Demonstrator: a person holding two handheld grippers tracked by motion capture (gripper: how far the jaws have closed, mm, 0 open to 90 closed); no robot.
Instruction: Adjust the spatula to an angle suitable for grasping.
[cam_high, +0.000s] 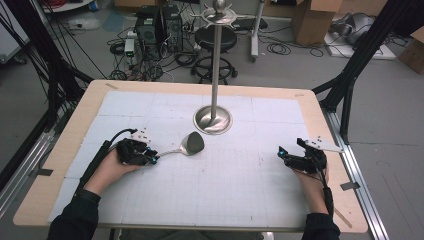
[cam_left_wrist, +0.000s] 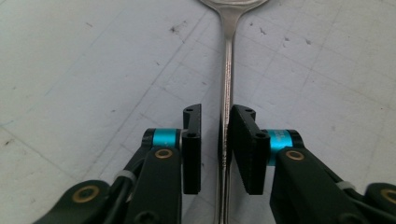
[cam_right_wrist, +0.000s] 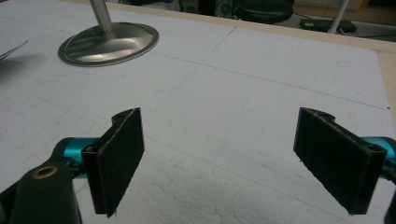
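Observation:
A metal spoon (cam_high: 191, 144) lies on the white mat, bowl toward the stand, handle pointing to the left. My left gripper (cam_high: 154, 159) sits low over the handle end. In the left gripper view the handle (cam_left_wrist: 227, 93) runs between the jaws; the right jaw is against it and a narrow gap shows on the left jaw's side. My left gripper (cam_left_wrist: 216, 122) is thus nearly closed around the handle. My right gripper (cam_high: 281, 154) rests at the right of the mat, wide open (cam_right_wrist: 219, 140), with nothing between its jaws.
A tall metal stand (cam_high: 213, 120) with a round base stands at the mat's middle back; its base (cam_right_wrist: 108, 43) appears far left in the right gripper view. The wooden table edge (cam_high: 330, 150) runs just right of the right hand. A stool and cables lie beyond the table.

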